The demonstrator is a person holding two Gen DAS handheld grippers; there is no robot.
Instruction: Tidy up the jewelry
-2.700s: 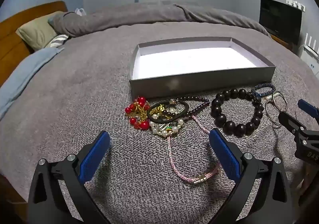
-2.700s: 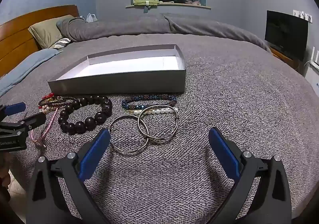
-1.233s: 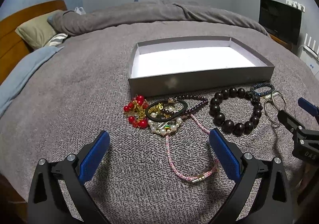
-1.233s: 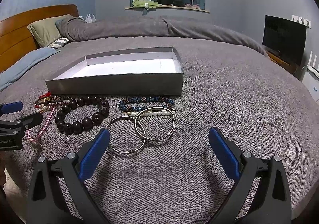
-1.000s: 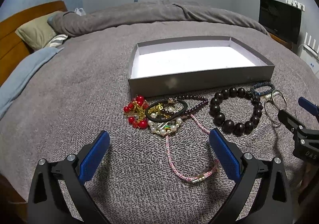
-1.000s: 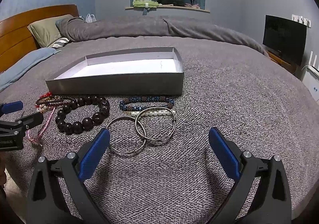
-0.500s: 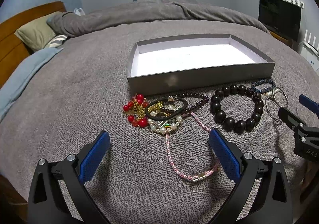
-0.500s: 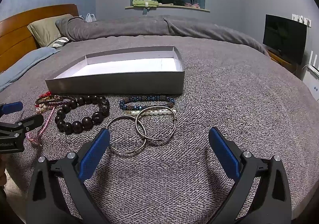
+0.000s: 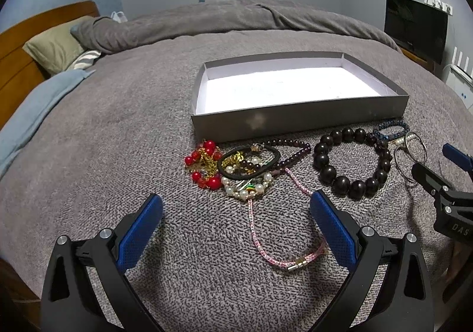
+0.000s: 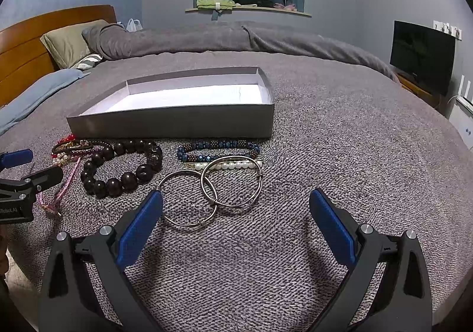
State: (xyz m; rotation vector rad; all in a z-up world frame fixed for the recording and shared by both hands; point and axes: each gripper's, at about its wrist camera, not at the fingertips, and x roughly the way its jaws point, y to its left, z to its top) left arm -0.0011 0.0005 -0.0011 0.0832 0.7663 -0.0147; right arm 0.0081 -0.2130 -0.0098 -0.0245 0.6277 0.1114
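Both tools low over the grey bed (image 10: 340, 137), nothing picked up yet, shallow grey box (image 10: 177, 122) lying empty beyond the jewelry.

Left hand-held gripper (image 9: 236, 219) spread wide, blue pads clear of everything. Dead ahead between its fingers: pink braided cord bracelet (image 9: 257, 231), a long loop running from lower centre of the left wrist frame up toward the tangle, its gold clasp nearest the right pad. Long axis roughly in line with the view, so probably a pinch across the cord, not along it.

Above that, a knot of pieces at mid-frame: red bead bracelet (image 9: 204, 166), black hair tie (image 9: 249, 165), pearl strand (image 9: 245, 188), all overlapping, likely to drag each other if lifted.

Right hand-held gripper (image 10: 236, 210) just as wide apart, holding nothing. Two silver bangles (image 10: 210, 193) lying flat and overlapped just ahead, the nearer ring close beside the left pad, slightly left of centre. Thin wire on soft knit: hard to get under, by the look of it.

Further up the right wrist frame: white pearl bar (image 10: 227, 166), blue beaded bracelet (image 10: 218, 151), then the box wall. Big dark wooden bead bracelet (image 10: 121, 166) at left centre, between the two tools, reachable by either.
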